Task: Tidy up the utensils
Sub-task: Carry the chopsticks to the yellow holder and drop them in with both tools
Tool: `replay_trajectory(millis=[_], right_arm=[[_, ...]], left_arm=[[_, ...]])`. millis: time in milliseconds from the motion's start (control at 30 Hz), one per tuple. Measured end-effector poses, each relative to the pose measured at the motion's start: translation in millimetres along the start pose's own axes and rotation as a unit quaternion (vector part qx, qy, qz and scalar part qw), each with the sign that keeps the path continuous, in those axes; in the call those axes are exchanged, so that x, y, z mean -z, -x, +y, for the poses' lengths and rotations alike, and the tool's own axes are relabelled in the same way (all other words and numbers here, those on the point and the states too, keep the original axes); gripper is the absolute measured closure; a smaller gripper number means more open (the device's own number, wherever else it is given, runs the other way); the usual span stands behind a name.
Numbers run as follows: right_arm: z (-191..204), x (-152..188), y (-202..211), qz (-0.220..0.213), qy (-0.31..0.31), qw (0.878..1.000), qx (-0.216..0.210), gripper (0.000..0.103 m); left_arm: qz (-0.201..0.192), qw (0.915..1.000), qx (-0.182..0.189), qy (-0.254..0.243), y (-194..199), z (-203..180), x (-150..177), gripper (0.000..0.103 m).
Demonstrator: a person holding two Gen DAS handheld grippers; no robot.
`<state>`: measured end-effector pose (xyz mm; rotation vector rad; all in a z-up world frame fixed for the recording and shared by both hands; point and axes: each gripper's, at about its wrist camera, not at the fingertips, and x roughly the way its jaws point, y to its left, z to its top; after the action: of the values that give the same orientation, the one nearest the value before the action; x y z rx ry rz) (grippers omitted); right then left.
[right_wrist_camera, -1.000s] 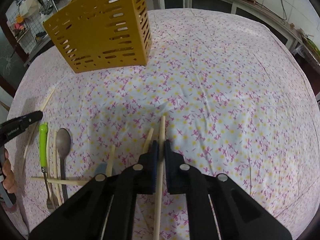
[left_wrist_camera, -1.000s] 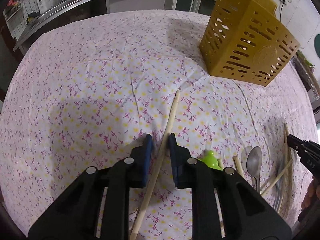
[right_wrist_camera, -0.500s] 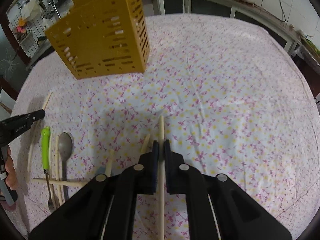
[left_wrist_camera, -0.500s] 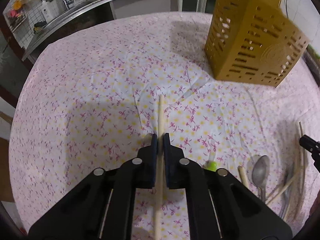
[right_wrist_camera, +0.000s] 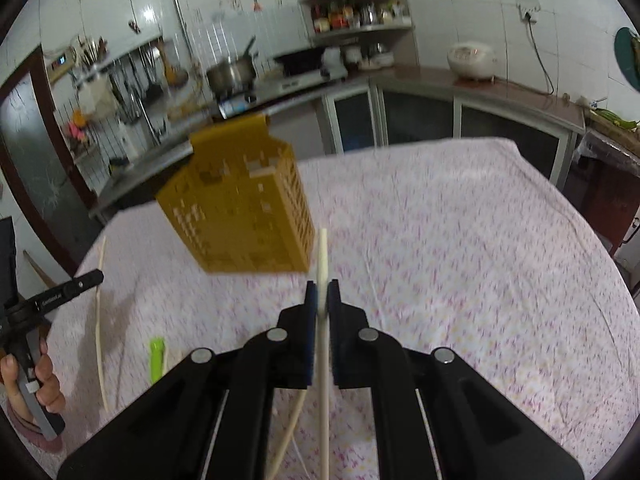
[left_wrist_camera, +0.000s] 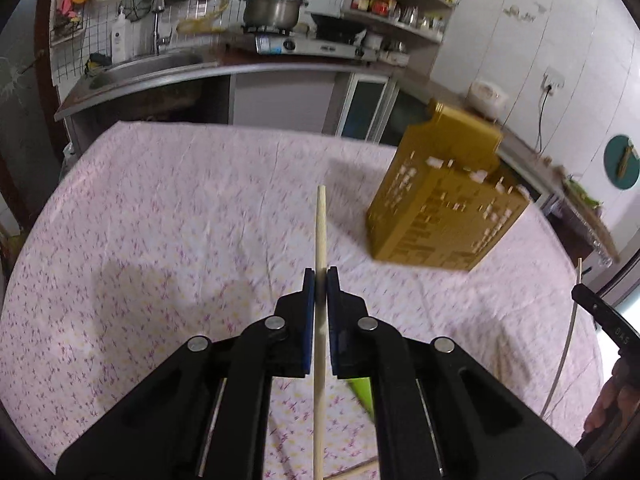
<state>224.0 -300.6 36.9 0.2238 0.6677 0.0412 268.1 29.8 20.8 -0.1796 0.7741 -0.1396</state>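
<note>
1. Left wrist view: the left gripper sits at lower centre of the frame, its fingers clenched on a wooden chopstick. The stick runs from the bottom edge up through the jaws and ends at mid-frame, above the table.
2. The yellow slotted utensil holder stands on the flowered cloth at right of centre, blurred by motion, apart from the chopstick tip.
3. A green handle shows just below the right finger, partly hidden by it.
4. At the right edge of the same view, the right gripper appears with a second chopstick clamped in it.
5. Right wrist view: the right gripper occupies lower centre, fingers clenched on that second chopstick. Its tip overlaps the lower right corner of the utensil holder in the frame; contact cannot be determined.
6. At the left edge, the left gripper holds its chopstick upright. The green handle lies on the table at lower left.
</note>
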Motion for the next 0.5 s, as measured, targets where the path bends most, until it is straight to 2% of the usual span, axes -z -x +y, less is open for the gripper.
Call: replay_trajectory(millis=[267,500], right_arm=[[10.6,-33.7,21.7,-0.063,0.011,0.998,-0.01,0.097],[26.2,-67.3,27.6,-0.122,0.023,0.992,-0.024,0.097]], left_arm=[[-0.091,0.9951,0.033,-0.019,43.1,-28.8,-30.2,0.099],[-0.135,0.989,0.052,-0.033,49.0,-57.2,-55.8,0.099]])
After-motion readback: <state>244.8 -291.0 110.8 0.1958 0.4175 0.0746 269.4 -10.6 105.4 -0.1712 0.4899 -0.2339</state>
